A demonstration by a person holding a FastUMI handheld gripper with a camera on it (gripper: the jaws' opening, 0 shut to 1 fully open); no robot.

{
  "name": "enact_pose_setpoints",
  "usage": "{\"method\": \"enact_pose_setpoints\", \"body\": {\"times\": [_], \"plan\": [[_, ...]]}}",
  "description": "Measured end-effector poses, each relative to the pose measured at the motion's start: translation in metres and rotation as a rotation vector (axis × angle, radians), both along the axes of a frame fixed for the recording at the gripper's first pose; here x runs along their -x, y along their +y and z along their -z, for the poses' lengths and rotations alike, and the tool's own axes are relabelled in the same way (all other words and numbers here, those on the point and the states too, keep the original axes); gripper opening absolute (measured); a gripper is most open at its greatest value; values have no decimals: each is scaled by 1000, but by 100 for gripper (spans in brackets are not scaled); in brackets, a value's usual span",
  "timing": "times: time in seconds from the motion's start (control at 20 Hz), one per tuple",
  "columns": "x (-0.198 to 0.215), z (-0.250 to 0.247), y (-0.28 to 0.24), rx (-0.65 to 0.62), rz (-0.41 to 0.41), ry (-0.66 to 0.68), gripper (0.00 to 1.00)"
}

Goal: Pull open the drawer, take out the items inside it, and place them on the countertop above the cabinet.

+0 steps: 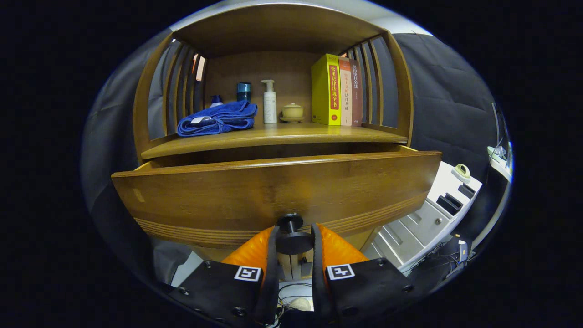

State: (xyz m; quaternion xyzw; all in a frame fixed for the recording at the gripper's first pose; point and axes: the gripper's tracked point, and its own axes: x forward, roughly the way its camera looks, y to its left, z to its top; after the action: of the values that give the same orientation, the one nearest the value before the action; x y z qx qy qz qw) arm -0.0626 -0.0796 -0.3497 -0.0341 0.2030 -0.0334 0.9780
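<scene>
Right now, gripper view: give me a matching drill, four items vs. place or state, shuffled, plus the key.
Items:
1. blue towel
2. pump bottle
3. books
4. drawer knob

Places or states:
A. upright at the right end of the shelf
B. between the tool fingers, both pressing on it
C. folded, lying at the left end of the shelf
D. standing mid-shelf, just left of the small lidded cup

Pairs: 1-C, 2-D, 3-A, 4-B

The drawer is already pulled out from under the shelf.
</scene>
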Motion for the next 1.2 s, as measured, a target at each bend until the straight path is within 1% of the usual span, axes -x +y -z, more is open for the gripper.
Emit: {"method": "enact_pose_setpoints", "body": {"times": [0.3, 1.2], "plan": [[25, 3, -2, 2, 0, 26, 39], [77, -1, -4, 25, -7, 62, 39]]}}
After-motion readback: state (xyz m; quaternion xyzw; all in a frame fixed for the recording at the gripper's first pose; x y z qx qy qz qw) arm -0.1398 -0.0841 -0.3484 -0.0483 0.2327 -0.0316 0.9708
